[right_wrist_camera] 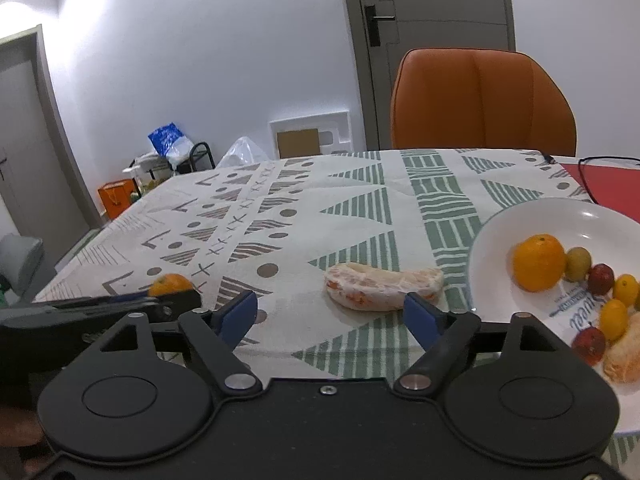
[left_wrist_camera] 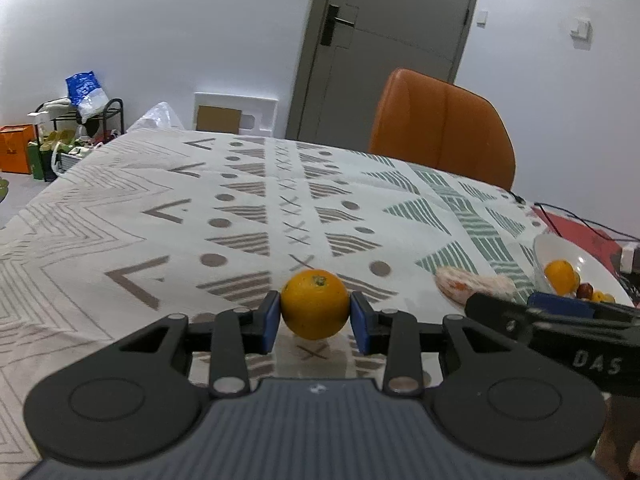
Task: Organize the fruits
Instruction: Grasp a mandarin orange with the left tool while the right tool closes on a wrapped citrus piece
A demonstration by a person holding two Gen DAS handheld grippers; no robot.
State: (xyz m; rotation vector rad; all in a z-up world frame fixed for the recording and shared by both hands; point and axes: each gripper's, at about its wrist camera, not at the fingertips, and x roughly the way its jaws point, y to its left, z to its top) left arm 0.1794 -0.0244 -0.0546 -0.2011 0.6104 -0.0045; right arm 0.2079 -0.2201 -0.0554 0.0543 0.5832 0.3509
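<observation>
My left gripper point(left_wrist_camera: 315, 322) is shut on an orange point(left_wrist_camera: 314, 304), both blue pads against its sides, just above the patterned tablecloth. In the right wrist view that orange point(right_wrist_camera: 170, 284) shows partly behind the left gripper point(right_wrist_camera: 176, 298) at far left. My right gripper point(right_wrist_camera: 330, 314) is open and empty, its jaws wide apart just in front of a peeled grapefruit wedge point(right_wrist_camera: 384, 286) lying on the cloth. A white plate point(right_wrist_camera: 520, 220) at right holds an orange point(right_wrist_camera: 539, 262), several small red, green and yellow fruits and another peeled wedge point(right_wrist_camera: 622, 354). The wedge point(left_wrist_camera: 474, 284) and plate point(left_wrist_camera: 560, 246) also show in the left wrist view.
An orange chair point(right_wrist_camera: 482, 100) stands behind the table's far edge. A black cable point(right_wrist_camera: 588, 176) crosses a red mat point(right_wrist_camera: 612, 184) at far right. The right gripper's body point(left_wrist_camera: 560, 328) lies close beside the left one. Bags and a rack point(left_wrist_camera: 80, 120) sit on the floor at left.
</observation>
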